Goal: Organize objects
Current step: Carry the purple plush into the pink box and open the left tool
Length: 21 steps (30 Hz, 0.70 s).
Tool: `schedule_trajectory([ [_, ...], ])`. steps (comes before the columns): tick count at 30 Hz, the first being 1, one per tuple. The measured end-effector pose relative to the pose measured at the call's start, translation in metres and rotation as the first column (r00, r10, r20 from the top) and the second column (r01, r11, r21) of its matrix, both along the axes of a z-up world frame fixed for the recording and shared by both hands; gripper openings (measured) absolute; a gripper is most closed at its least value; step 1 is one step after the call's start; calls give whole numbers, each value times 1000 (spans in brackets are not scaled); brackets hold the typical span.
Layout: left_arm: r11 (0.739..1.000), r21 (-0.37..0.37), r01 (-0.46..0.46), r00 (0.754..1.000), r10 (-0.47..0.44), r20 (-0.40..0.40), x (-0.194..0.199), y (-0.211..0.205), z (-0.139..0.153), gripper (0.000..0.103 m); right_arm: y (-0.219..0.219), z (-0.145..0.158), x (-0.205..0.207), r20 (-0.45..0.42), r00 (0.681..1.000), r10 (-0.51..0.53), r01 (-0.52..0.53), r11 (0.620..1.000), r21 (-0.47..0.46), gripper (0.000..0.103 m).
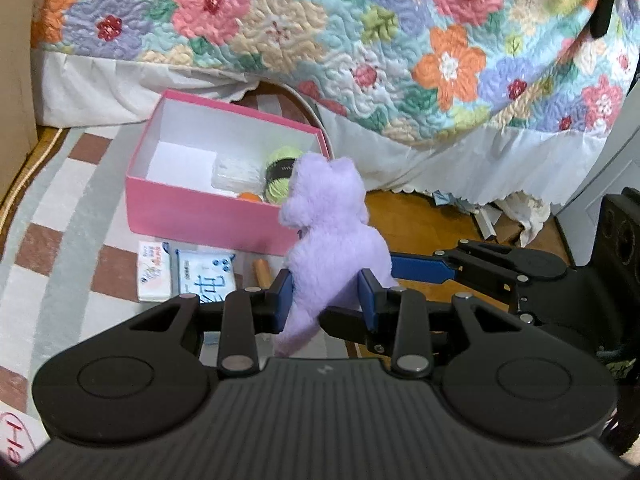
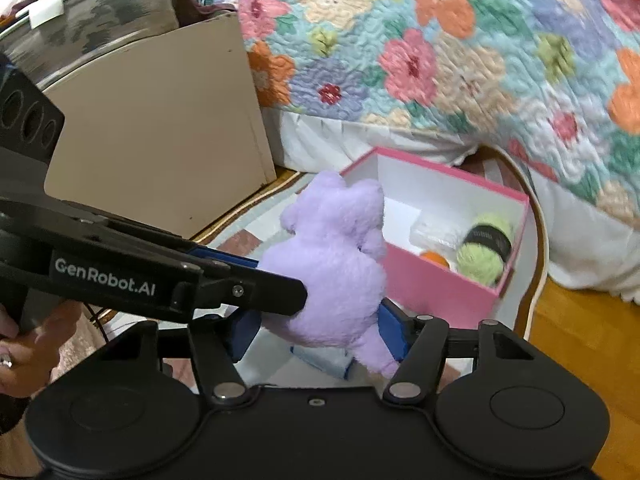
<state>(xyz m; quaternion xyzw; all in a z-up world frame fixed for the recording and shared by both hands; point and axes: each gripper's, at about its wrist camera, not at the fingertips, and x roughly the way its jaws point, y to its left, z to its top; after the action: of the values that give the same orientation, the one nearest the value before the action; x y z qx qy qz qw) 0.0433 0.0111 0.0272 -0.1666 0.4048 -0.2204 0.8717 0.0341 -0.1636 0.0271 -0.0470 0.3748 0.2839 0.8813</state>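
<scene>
The left gripper [image 1: 326,300] is clamped on the lower body of a purple plush toy [image 1: 334,232], its two blue pads pressed into the fur on either side, so the toy stands upright between them with its head above the fingers and one limb dangling below. The gripper is tilted downward, toward the floor rug [image 1: 60,208]. In the right wrist view the same gripper reaches in from the left edge as a long black arm, with a person's hand [image 2: 24,344] wrapped round its handle at the lower left.

The right gripper [image 2: 320,332] also points down at a slant and brackets the plush toy [image 2: 332,264] from below. Its right blue pad [image 2: 390,328] lies against the toy's side, while the left pad sits just apart from the fur, so the jaws stand partly apart with the toy between them rather than squeezed.

The toy hangs above the rug, just in front of the near wall of an open pink box [image 1: 192,208]. Inside the box, toward its right end, lie a ball of green yarn [image 1: 280,174], a white packet [image 1: 236,172] and a small orange thing [image 1: 250,197]. On the rug beside the box's near wall lie two tissue packs [image 1: 154,272], side by side. A floral quilt [image 1: 360,32] hangs behind the box.
</scene>
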Motion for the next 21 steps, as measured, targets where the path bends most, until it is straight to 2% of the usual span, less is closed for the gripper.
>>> schedule_trajectory([
  [12, 999, -44, -20, 1000, 19, -25, 40, 52, 40, 34, 44, 48, 31, 39, 998, -46, 47, 999, -21, 65],
  [21, 997, -55, -56, 996, 52, -71, 79, 71, 41, 34, 66, 59, 68, 20, 998, -64, 65, 997, -48, 64],
])
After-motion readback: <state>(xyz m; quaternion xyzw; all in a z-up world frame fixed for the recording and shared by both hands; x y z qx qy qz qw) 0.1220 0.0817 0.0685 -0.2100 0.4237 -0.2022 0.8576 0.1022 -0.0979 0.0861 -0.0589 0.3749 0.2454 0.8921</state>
